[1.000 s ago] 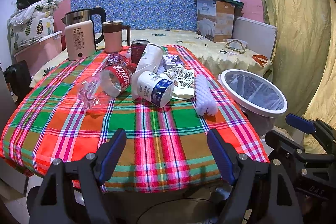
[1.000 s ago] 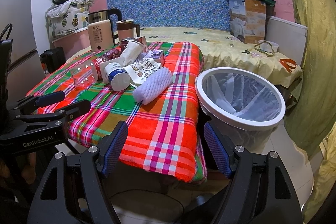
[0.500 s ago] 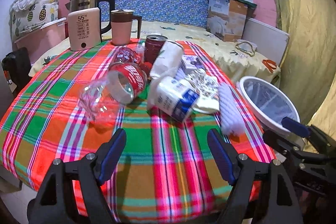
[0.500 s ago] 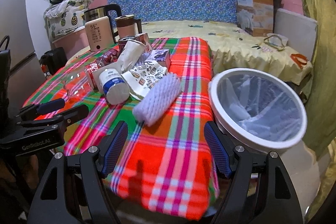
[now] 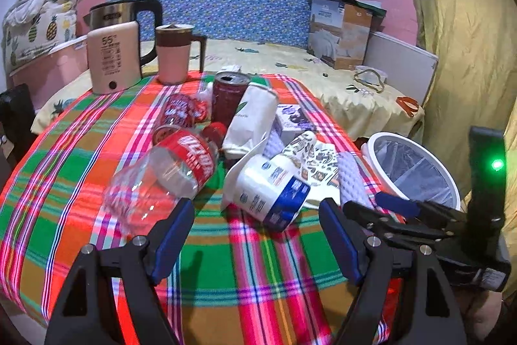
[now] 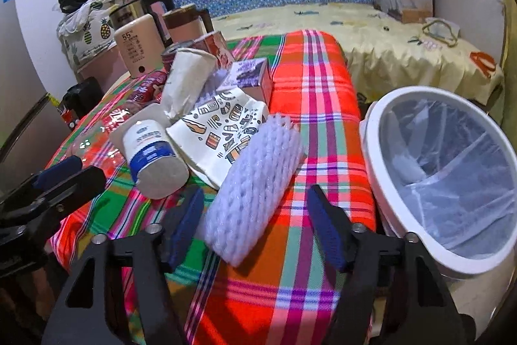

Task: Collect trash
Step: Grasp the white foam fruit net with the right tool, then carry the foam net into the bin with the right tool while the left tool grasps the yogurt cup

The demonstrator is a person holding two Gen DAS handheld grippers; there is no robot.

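Nothing binned yet: the bin (image 6: 371, 131) right of the table (image 6: 323, 70) holds only its liner (all trash remains). Right hand-held gripper (image 6: 255, 222), jaws just closing, straddles the foam net (image 6: 255, 183); left hand-held gripper (image 5: 257, 241) wide, empty

A heap of trash lies in the middle of the table (image 5: 64, 183). The bottle (image 5: 161, 173) lies on its side at the left. The tub (image 5: 274, 193) lies right of it. The foam net (image 6: 255, 186) lies right of the tub, near the table's edge. The can (image 5: 229, 96) stands behind them. The bin (image 6: 381, 151) stands beside the table, on the right. The kettle (image 5: 122, 15) and mug (image 5: 176, 54) stand at the back left.
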